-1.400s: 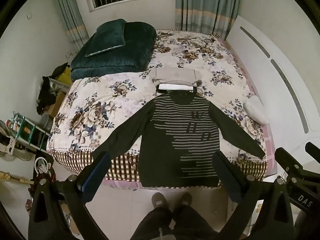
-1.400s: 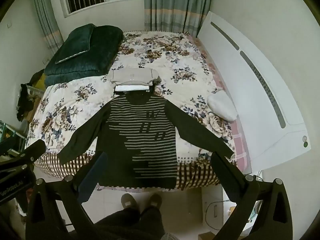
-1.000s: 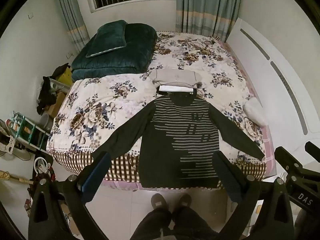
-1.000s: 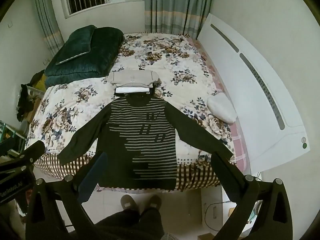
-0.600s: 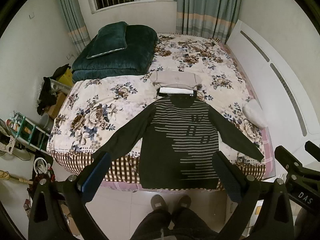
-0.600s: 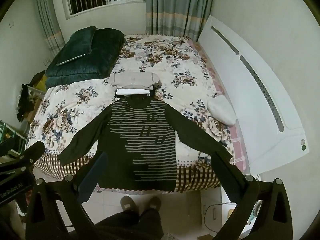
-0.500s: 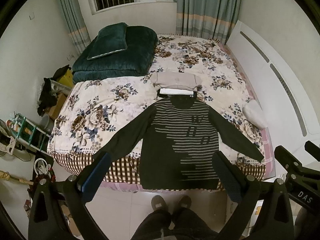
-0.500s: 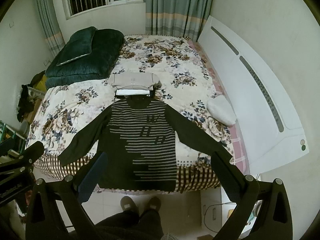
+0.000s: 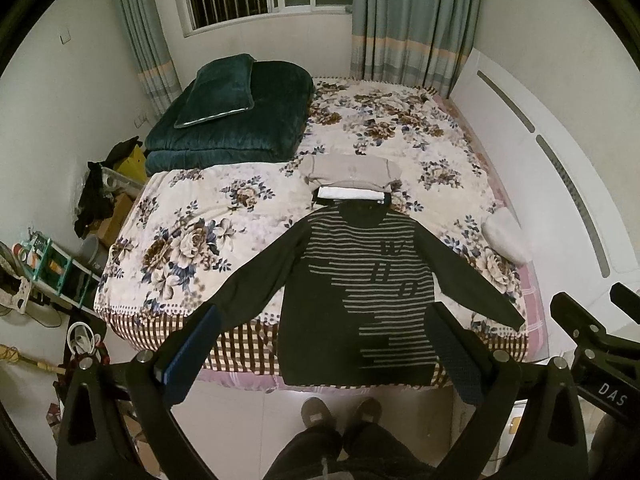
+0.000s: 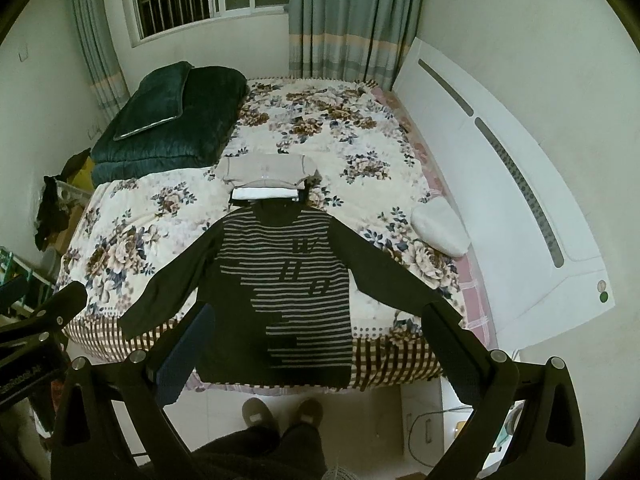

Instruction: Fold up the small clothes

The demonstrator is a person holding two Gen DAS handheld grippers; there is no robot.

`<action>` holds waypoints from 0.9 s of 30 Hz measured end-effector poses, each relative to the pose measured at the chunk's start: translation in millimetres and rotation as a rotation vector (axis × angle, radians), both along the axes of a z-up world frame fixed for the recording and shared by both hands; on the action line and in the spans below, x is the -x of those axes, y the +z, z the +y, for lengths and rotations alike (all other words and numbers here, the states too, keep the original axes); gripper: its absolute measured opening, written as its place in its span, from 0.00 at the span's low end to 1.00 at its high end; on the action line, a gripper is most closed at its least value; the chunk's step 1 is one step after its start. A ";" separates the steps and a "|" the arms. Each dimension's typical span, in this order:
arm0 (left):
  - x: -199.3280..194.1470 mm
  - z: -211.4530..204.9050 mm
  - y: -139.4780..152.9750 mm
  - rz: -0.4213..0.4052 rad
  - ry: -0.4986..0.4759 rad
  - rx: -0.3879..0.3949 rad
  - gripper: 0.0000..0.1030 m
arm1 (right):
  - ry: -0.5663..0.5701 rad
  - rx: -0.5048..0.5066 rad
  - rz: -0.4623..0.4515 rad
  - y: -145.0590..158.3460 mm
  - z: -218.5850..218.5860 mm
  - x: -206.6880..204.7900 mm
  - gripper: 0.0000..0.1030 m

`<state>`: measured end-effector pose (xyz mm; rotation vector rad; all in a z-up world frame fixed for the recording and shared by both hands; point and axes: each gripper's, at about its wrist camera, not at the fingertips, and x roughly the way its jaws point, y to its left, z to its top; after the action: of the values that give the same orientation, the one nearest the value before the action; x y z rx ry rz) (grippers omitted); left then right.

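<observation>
A dark long-sleeved sweater with grey stripes [image 9: 360, 280] lies flat on the floral bed [image 9: 200, 240], sleeves spread, its hem hanging over the near edge. It also shows in the right wrist view [image 10: 288, 280]. Behind its collar sits a stack of folded clothes [image 9: 352, 172], beige on top, white beneath, also in the right wrist view [image 10: 266, 172]. My left gripper [image 9: 324, 328] is open and empty, held high above the floor in front of the bed. My right gripper [image 10: 316, 328] is open and empty at the same height.
A folded dark green quilt with a pillow [image 9: 232, 120] lies at the bed's far left. A white pillow [image 9: 506, 232] lies at the right edge by the white headboard [image 9: 560, 184]. Shelves and clutter [image 9: 48, 264] stand left of the bed. The person's feet [image 9: 340, 412] stand below.
Both grippers have risen and drawn back slightly, so the bed and sweater sit a little lower in view. The jaws stay open and the sweater has not moved.
</observation>
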<state>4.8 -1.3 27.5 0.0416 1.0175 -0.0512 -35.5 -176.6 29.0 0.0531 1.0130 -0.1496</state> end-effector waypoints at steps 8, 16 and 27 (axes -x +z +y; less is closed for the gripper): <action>1.6 0.6 0.5 -0.004 0.001 0.001 1.00 | 0.001 0.002 -0.003 1.0 1.7 2.3 1.00; 2.1 0.6 0.1 -0.004 0.001 0.000 1.00 | 0.000 0.002 -0.007 2.3 3.6 4.2 1.00; 3.6 1.2 -0.3 -0.007 0.001 0.000 1.00 | 0.001 0.003 -0.009 2.5 6.6 7.7 1.00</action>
<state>1.2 -0.1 27.2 0.0411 1.0103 -0.0501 -43.1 -170.0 31.4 0.0500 1.0041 -0.1500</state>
